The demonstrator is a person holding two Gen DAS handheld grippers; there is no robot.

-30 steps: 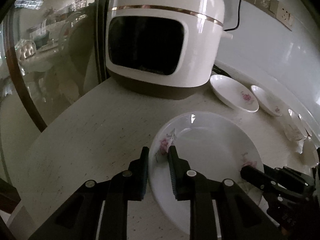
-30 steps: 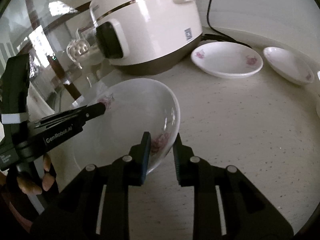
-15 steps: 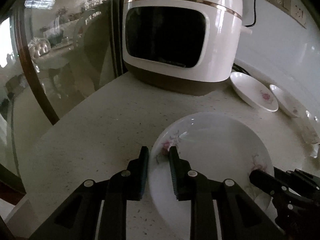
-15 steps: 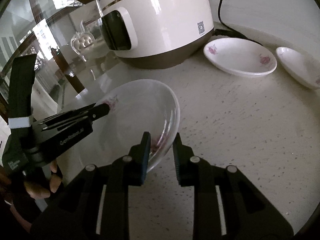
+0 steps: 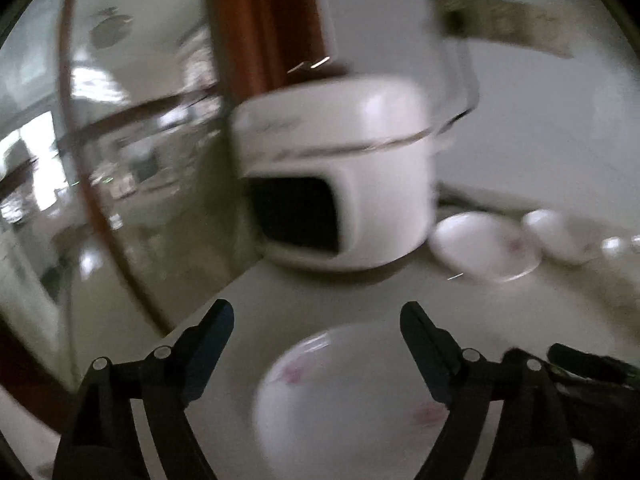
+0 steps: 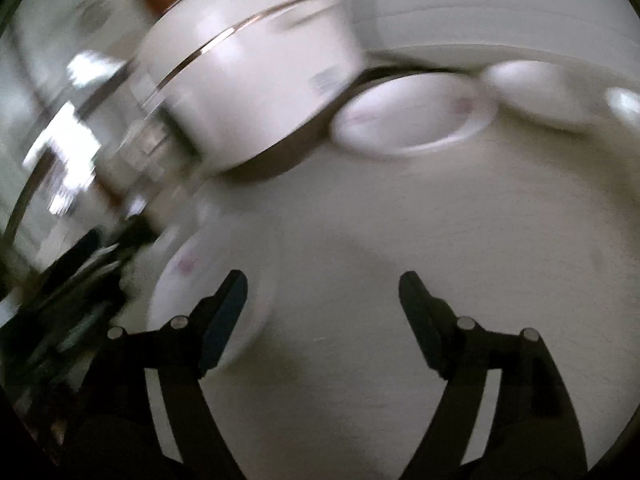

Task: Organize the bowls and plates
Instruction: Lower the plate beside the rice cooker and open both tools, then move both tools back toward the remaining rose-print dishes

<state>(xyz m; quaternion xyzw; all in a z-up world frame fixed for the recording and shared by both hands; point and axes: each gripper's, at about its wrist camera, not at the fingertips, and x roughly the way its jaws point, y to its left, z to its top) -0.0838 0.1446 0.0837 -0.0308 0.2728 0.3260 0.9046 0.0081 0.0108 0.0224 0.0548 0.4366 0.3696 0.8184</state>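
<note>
With both tongs opening and nothing pressed between the pads, the big plate point(image 5: 352, 404) lies flat on the worktop point(image 6: 460, 220) near its glass-side edge, just below the left tongs point(image 5: 316, 320) and off the left finger of the right tongs point(image 6: 322, 288); round, so no long axis. Left is nearer. A second ago both pinched its rim; next plate point(image 6: 408, 116) waits by the rice cooker point(image 5: 340, 176)
</note>
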